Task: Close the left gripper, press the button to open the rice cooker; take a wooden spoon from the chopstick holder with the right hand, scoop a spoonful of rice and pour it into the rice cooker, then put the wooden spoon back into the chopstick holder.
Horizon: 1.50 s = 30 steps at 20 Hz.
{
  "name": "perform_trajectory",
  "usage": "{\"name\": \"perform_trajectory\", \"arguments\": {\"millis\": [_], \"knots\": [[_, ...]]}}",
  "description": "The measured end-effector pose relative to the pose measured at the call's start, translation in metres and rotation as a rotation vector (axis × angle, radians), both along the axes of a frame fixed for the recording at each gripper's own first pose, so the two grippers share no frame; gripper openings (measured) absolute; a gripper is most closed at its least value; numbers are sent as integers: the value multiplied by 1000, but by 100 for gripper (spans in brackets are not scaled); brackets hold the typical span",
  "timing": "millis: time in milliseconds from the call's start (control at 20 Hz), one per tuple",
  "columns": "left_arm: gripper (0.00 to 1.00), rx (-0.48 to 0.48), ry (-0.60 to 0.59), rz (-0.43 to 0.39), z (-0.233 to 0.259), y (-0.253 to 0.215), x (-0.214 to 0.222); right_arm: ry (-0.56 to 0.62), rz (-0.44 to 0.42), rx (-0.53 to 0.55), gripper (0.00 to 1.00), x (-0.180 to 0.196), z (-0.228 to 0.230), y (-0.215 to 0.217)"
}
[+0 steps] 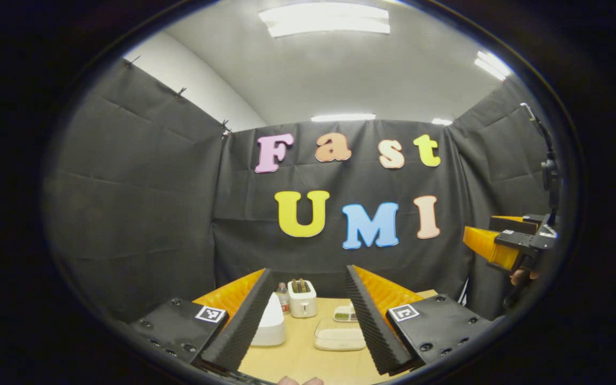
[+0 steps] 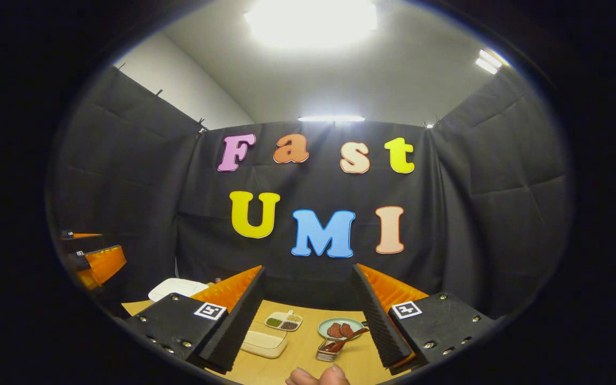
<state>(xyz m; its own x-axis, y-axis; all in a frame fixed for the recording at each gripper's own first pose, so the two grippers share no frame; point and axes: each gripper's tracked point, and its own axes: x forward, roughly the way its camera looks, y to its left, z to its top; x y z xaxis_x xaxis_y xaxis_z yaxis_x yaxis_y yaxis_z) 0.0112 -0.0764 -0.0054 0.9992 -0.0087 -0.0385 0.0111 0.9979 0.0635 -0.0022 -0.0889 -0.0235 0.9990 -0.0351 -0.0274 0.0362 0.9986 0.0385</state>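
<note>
Rice cooker (image 1: 270,323), white with its lid down, sits on the wooden bench (image 1: 308,358) at about 7 o'clock in the left gripper view, partly behind the near finger of the left hand-held gripper (image 1: 308,315). That hand-held gripper is released, its jaws spread wide and holding nothing. Just behind the cooker stand a small bottle (image 1: 283,297) and a white toaster (image 1: 302,299). A clear lidded container (image 1: 340,336) lies between the jaws toward 6 o'clock, with a small divided dish (image 1: 344,313) just beyond it. At 3 o'clock in this view the right hand-held gripper (image 1: 492,243) hangs in the air, well above the bench. In the right gripper view, the right hand-held gripper (image 2: 308,315) is likewise released, jaws wide apart and empty. Between them on the bench lie the clear lidded container (image 2: 265,342), the divided dish (image 2: 284,321) holding grains, and a green plate (image 2: 340,327) with dark reddish pieces. A brown spoon (image 2: 348,338) rests tilted in a small holder (image 2: 328,353) just beside the plate. The cooker's white top (image 2: 177,289) shows at 8 o'clock, and the left hand-held gripper (image 2: 97,262) floats at 9 o'clock.
</note>
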Motion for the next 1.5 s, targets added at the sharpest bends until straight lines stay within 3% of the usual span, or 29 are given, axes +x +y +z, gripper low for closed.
{"name": "perform_trajectory", "arguments": {"millis": [400, 650, 700, 1000, 1100, 1150, 1350, 1500], "knots": [[93, 31, 13, 22, -7, 5, 13, 13, 3, 29, 96, 10, -17, -5], [96, 33, 19, 37, -22, 54, 55, 47, -27, 35, 96, 36, -21, 26], [92, 21, 32, 37, -31, 65, 66, 50, -37, 31, 96, 40, -18, 34], [36, -25, 118, 115, -90, 157, 149, 42, -118, -20, 96, 63, -3, 81], [26, 17, 187, 160, -122, 190, 175, 52, -150, -35, 96, 65, -3, 92], [11, 36, 226, 171, -139, 202, 188, 55, -169, -48, 96, 65, -3, 97], [9, -28, 402, 139, -223, 212, 228, 100, -191, -114, 96, 65, -11, 123], [9, 23, 456, 179, -263, 233, 265, 134, -181, -152, 97, 71, -18, 136]]}}
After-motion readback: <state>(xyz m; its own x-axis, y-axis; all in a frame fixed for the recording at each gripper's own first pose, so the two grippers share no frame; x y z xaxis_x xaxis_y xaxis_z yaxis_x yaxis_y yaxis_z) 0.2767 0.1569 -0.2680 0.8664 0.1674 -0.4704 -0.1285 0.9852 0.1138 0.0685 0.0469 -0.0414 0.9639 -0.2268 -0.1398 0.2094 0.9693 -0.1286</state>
